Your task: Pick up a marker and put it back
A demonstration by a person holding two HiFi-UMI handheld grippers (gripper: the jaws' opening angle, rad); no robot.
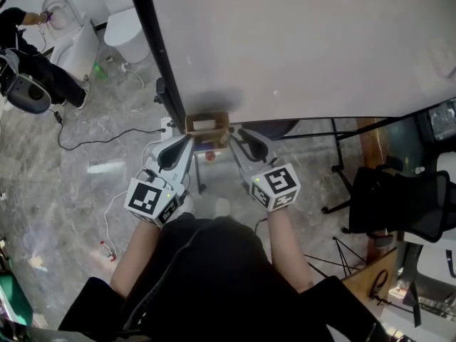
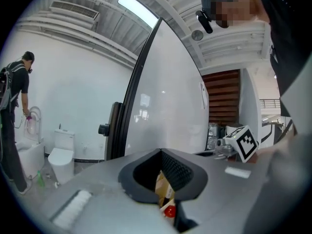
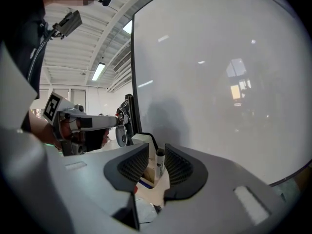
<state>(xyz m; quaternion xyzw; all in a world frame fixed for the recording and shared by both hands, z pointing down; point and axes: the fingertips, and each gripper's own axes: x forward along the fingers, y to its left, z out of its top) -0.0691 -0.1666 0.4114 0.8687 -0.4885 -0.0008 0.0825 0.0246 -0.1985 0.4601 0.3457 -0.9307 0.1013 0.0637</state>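
Two grippers at the box (image 1: 206, 123): I am seeing the right gripper (image 3: 156, 152) spread around a marker (image 3: 159, 164), print unreadable; the left gripper (image 2: 161, 152), tips together, is half hiding a red cap (image 2: 169, 211).

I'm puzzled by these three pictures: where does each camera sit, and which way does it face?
Head view: on the person's head, looking steeply down; arms, left gripper and right gripper show.
Left gripper view: on the left gripper, looking along its jaws at the whiteboard; clothing shows.
Right gripper view: on the right gripper, facing a marker; clothing shows.
Shared: all show the cardboard box; each gripper view shows the other gripper.
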